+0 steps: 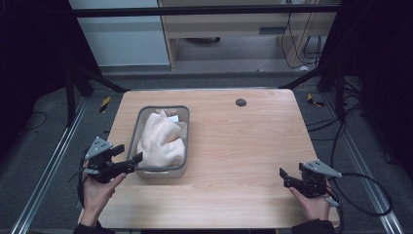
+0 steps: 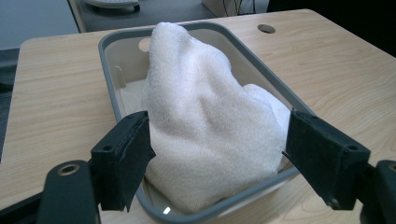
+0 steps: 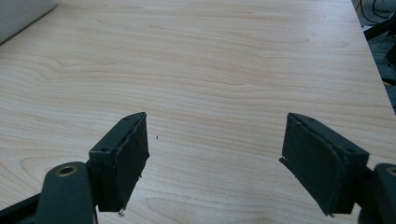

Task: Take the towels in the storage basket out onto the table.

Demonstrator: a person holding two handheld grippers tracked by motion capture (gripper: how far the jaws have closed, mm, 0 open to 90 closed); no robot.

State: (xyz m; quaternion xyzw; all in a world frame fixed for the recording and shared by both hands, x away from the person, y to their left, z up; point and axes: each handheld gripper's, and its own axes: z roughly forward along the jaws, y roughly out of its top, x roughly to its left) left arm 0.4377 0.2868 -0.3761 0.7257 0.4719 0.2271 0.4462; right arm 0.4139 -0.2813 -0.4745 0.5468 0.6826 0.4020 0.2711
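Left gripper (image 1: 127, 155) lower left of high view, jaws spread, empty, aimed at near end of grey bin (image 1: 146, 117). White towel (image 1: 162, 141) heaped inside bin, long axis near-to-far, peak toward far end; bin floor mostly hidden. Right gripper (image 3: 215, 163) lower right, jaws apart, empty, over bare table (image 1: 243, 146).

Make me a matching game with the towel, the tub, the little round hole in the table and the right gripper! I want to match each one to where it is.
Things:
1. towel
2. tub
3. round hole
4. right gripper

Places:
A. at the far side of the table, right of the tub
B. over bare wood near the table's right edge
C. heaped inside the tub
D. on the left part of the table, in front of the left gripper

Pairs: 1-C, 2-D, 3-A, 4-B
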